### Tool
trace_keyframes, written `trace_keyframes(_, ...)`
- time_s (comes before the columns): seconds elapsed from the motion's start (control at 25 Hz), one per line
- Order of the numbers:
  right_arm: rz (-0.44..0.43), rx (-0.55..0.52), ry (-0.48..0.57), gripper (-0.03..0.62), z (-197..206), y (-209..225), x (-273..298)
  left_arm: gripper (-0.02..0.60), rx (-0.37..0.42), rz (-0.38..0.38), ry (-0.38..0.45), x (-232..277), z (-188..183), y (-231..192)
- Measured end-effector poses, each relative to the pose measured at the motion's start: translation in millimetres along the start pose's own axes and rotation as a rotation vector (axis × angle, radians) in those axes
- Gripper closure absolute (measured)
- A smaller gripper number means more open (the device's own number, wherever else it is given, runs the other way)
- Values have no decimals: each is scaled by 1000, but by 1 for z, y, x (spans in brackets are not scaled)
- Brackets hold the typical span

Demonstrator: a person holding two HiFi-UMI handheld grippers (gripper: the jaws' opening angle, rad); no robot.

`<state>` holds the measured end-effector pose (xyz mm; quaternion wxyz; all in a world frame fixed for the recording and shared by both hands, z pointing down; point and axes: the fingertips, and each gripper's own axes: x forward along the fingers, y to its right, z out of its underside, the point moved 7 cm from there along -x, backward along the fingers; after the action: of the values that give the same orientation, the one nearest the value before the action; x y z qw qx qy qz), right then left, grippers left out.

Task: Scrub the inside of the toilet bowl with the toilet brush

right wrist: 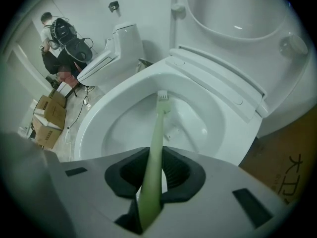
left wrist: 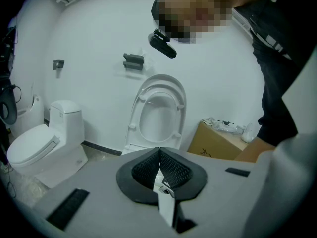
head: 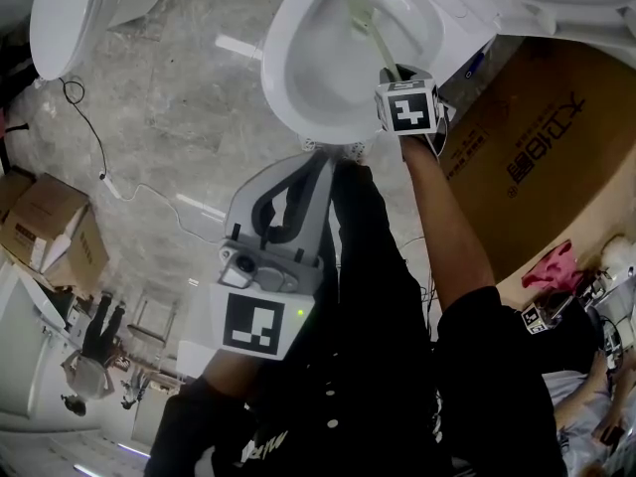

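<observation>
The white toilet bowl [head: 328,68] stands open, its seat and lid [right wrist: 237,38] raised. A pale green toilet brush [head: 368,26] reaches down into it, and its small head [right wrist: 162,97] lies against the inner wall of the bowl [right wrist: 119,128] above the drain. My right gripper [right wrist: 154,170] is shut on the brush handle [right wrist: 154,148] at the bowl's near rim [head: 343,139]. My left gripper [head: 298,182] hangs lower, away from the bowl. It is shut with nothing between its pads [left wrist: 171,170] and faces the toilet [left wrist: 158,115] from a distance.
A second toilet [head: 70,13] stands to the left on the marble floor, with a cable [head: 99,157] trailing beside it. A big cardboard box [head: 537,157] sits right of the bowl, and smaller boxes [head: 50,227] lie far left. A person [right wrist: 57,38] is at the back.
</observation>
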<state>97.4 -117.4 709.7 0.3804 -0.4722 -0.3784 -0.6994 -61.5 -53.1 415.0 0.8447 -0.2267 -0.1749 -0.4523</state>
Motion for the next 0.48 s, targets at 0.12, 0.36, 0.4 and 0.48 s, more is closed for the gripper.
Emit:
trace_keyframes(0.12, 11, 4, 5, 510, -4, 2, 7, 557, -1, -2, -1, 0, 1, -1)
trace_keyframes(0.36, 33, -33, -30, 510, -17, 7, 14, 557, 1, 12, -6, 1, 1, 0)
trace_keyframes(0.4, 42, -56, -42, 510, -18, 8, 15, 557, 0, 14, -8, 1, 2, 0)
trace_keyframes(0.48, 59, -103, -61, 510, -22, 10, 13, 557, 0, 17, -12, 0, 2, 0)
